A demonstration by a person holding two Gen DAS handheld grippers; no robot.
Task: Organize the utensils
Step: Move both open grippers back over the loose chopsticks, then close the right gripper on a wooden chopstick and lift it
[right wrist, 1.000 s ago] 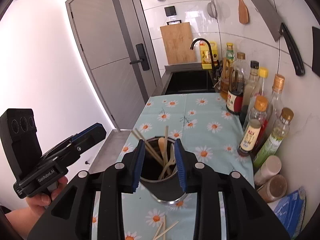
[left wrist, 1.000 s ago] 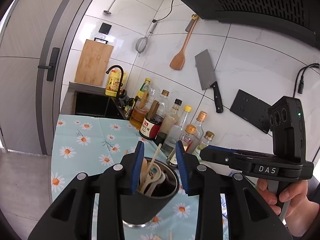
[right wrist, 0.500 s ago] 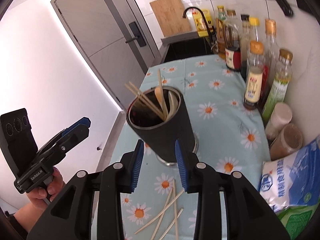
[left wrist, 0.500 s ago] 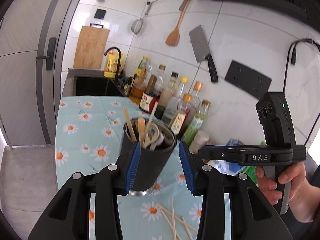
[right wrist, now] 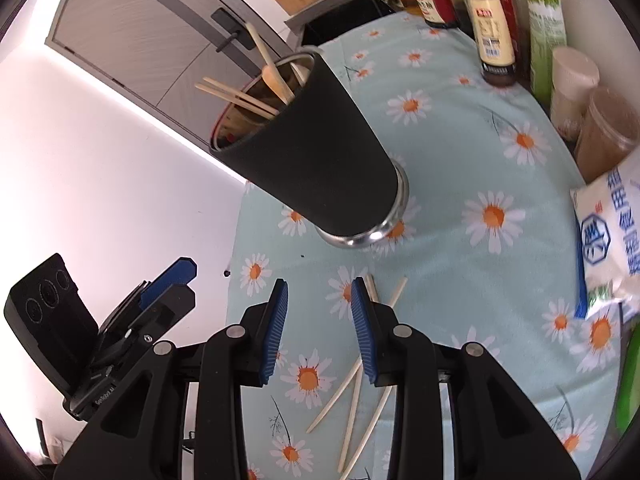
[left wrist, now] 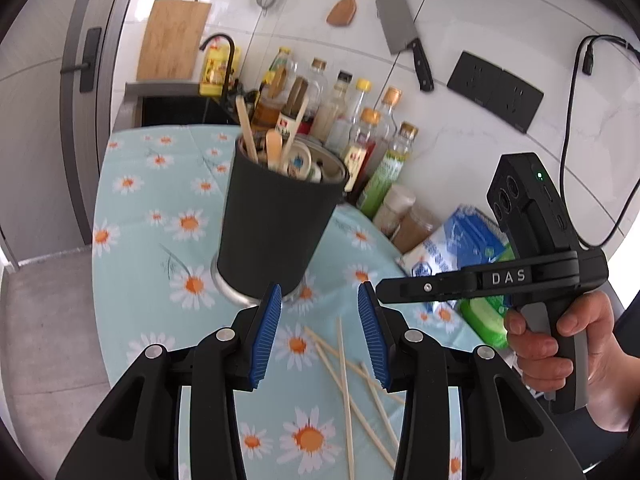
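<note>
A black utensil cup (left wrist: 276,224) with a steel base stands on the daisy tablecloth (left wrist: 136,216); it holds chopsticks, a wooden spoon and a ceramic spoon. It also shows in the right wrist view (right wrist: 316,152). Several loose chopsticks (left wrist: 348,380) lie on the cloth in front of it, and they show in the right wrist view too (right wrist: 356,392). My left gripper (left wrist: 319,332) is open and empty, just short of the cup's base. My right gripper (right wrist: 319,328) is open and empty above the loose chopsticks.
Sauce and oil bottles (left wrist: 360,136) line the tiled wall behind the cup. Spice jars (right wrist: 588,100) and a blue-white bag (right wrist: 612,232) sit at the right. A sink (left wrist: 176,110) and cutting board (left wrist: 172,40) are at the far end. The counter's left edge drops to the floor.
Both grippers have pulled back and tilted down. The cup, earlier between the fingers, now stands ahead of them and the loose chopsticks have come into view.
</note>
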